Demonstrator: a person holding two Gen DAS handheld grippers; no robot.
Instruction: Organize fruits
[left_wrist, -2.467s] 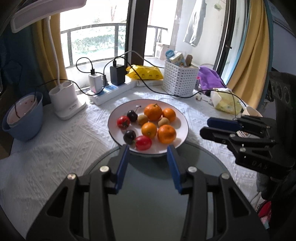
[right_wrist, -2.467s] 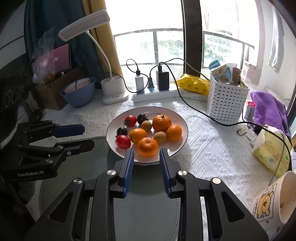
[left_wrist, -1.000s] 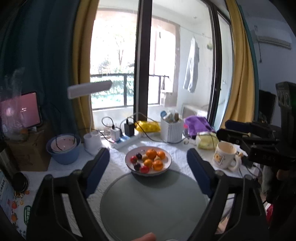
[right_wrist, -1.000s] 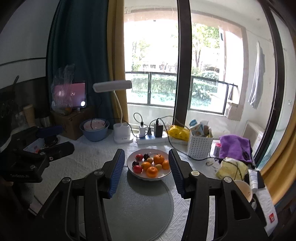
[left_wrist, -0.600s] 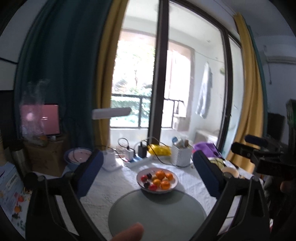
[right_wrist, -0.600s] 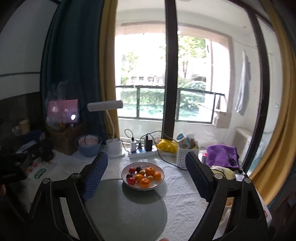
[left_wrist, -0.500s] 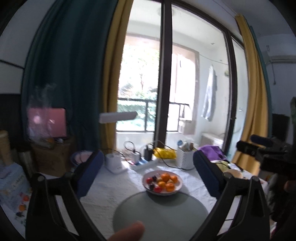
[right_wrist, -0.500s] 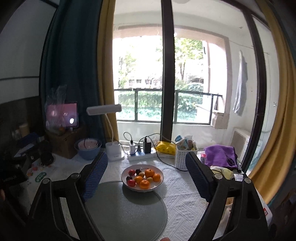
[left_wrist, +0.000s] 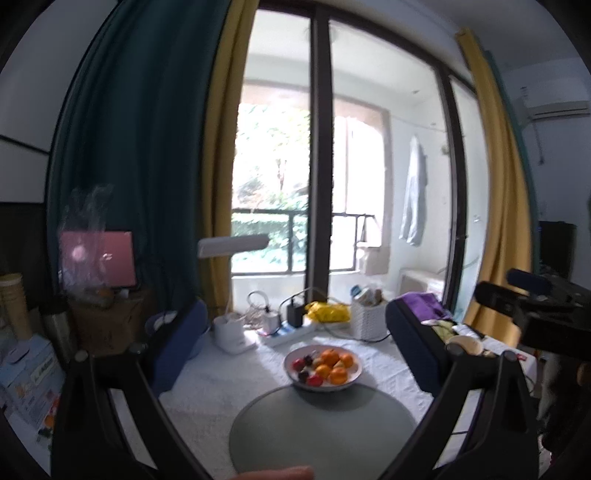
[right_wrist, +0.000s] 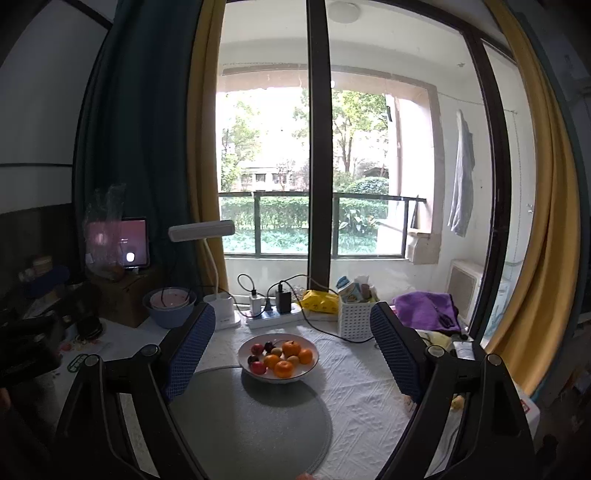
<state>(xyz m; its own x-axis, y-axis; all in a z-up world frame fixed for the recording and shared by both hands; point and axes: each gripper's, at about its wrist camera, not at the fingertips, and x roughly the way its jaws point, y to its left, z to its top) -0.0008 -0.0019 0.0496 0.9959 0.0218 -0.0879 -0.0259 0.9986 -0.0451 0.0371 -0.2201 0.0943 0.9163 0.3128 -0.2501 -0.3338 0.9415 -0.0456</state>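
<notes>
The plate (right_wrist: 277, 360) of fruit sat on the counter (right_wrist: 362, 398), its near rim touching the far edge of a round grey mat (right_wrist: 251, 421). The plate was round, so it had no long axis and pointed no particular way. On it lay several oranges (right_wrist: 290, 348), a few red fruits (right_wrist: 258, 366) and some dark ones with stems (cherries, by the look of them) (right_wrist: 269, 346); the oranges filled the right and near part, the red and dark fruit the left.

The right claw (right_wrist: 291, 350) was spread wide, its blue pads (right_wrist: 190, 350) standing well apart on either side of the plate in its own view, with nothing between them. It hung well back from the counter and above it. The left claw (left_wrist: 295, 347) was likewise spread wide and held nothing, its pads (left_wrist: 181, 343) framing the same plate (left_wrist: 321, 369) from far off. The right claw's dark body showed at the right edge of the left view (left_wrist: 532, 306).

Behind the plate stood a white lamp (right_wrist: 218, 258), a power strip (right_wrist: 273, 315) with chargers plugged in, a yellow packet (right_wrist: 319, 301) and a white basket (right_wrist: 356, 319). A blue bowl (right_wrist: 170, 308) sat to the left, a purple cloth (right_wrist: 424, 312) to the right.
</notes>
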